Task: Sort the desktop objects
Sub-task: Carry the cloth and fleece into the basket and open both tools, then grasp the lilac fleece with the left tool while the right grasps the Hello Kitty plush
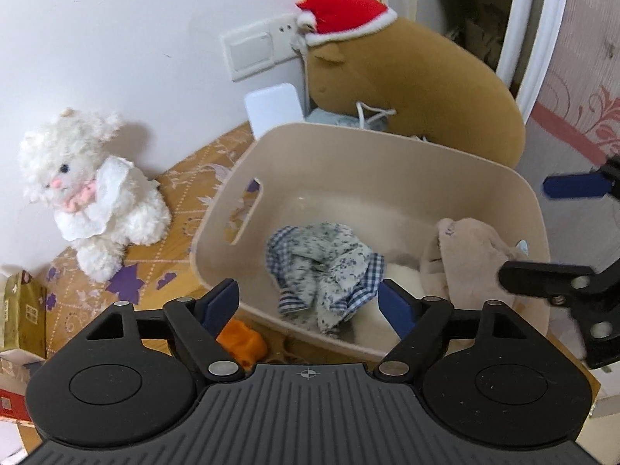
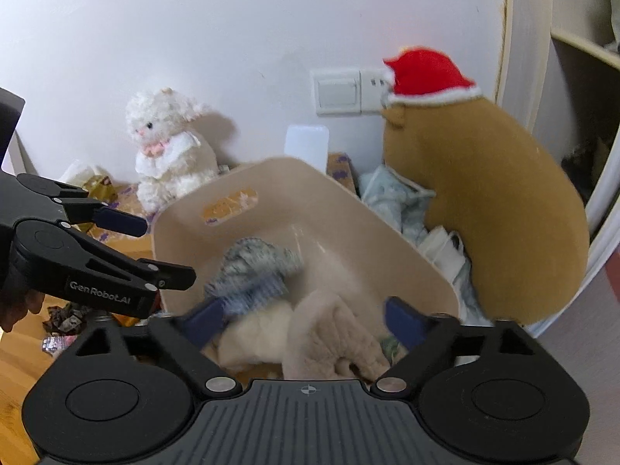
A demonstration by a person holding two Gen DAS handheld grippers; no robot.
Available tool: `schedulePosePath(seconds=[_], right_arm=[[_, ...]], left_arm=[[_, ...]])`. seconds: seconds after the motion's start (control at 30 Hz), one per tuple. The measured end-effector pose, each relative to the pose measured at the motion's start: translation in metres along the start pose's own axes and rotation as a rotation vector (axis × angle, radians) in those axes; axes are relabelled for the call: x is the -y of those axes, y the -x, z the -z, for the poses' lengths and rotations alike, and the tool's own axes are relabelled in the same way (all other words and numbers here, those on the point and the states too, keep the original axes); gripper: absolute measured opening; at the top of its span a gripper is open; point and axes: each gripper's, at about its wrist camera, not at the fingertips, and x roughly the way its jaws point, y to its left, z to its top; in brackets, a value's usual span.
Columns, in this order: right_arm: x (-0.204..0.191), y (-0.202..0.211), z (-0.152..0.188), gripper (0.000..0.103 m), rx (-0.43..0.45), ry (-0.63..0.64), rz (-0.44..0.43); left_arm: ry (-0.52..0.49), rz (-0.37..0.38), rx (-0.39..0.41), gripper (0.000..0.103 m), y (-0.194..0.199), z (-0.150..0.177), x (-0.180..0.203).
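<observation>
Both grippers, left gripper (image 1: pixel 310 302) and right gripper (image 2: pixel 306 319), gape empty over the beige plastic bin (image 1: pixel 387 159). Centre frame, the blue-checked floral cloth bundle (image 1: pixel 321 267) looks light and limp; pinch a bunched fold.

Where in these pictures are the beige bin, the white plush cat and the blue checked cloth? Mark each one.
beige bin (image 1: pixel 391 162), left wrist view, on its far rim.
white plush cat (image 1: pixel 69 162), left wrist view, on its head.
blue checked cloth (image 1: pixel 321 267), left wrist view, on its crumpled middle, inside the bin.

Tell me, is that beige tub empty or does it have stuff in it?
Not empty. The beige tub holds a crumpled blue checked cloth and a tan plush piece, with something white beneath them.
</observation>
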Motion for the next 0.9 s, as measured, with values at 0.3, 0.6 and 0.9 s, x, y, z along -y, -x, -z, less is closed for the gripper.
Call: schedulePosePath(seconds=[0.3, 0.6, 0.9], right_arm=[[-0.028, 0.013, -0.012, 0.103, 0.062, 0.079, -0.04], [-0.071, 0.014, -0.013, 0.103, 0.089, 0.138, -0.139], [-0.114, 0.009, 0.011, 0.103, 0.05, 0.223, -0.259]], left_arm=[[0.069, -0.083, 0.024, 0.082, 0.036, 0.033, -0.056], [0.184, -0.146, 0.003, 0.082, 0.063, 0.076, -0.095], [0.249, -0.145, -0.085, 0.083, 0.076, 0.135, -0.1]])
